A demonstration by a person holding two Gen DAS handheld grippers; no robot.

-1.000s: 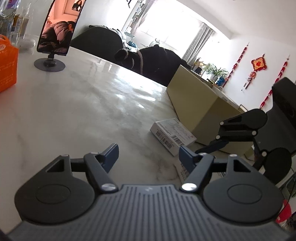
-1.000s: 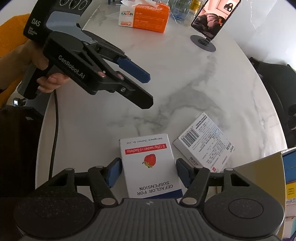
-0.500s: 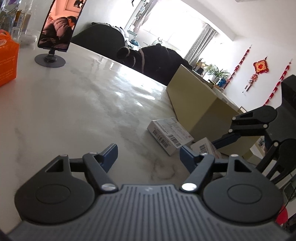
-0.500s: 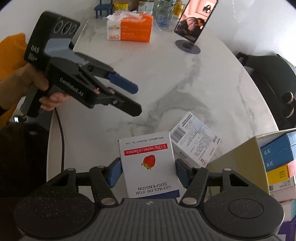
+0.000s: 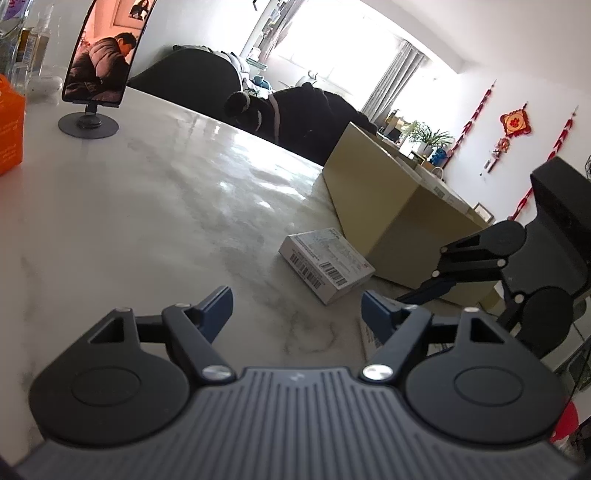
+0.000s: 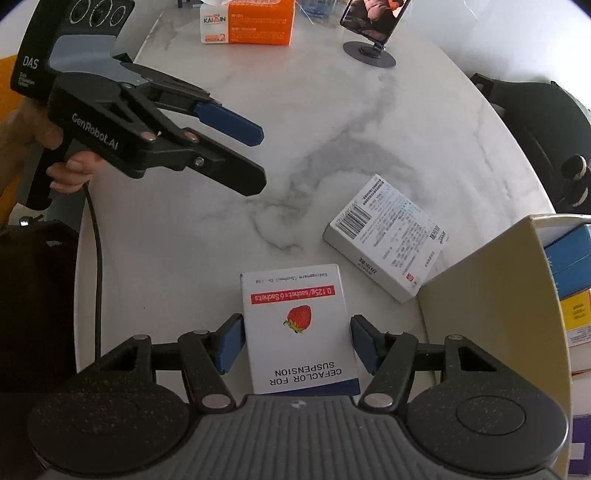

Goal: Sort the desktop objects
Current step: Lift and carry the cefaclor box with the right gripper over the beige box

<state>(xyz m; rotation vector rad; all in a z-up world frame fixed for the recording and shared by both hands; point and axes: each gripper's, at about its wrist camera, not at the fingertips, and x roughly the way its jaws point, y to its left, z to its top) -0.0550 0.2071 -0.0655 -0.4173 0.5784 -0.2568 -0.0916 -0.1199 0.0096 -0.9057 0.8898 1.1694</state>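
The strawberry box is clamped by the right tongs. The left tongs, at 10 o'clock, are opening, empty.

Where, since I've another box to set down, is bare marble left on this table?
Widest bare marble: mid-table, between the orange tissue pack and phone stand at the far edge and the barcode box nearer. Crowded by the tan bin, where the barcode box and strawberry box are close.
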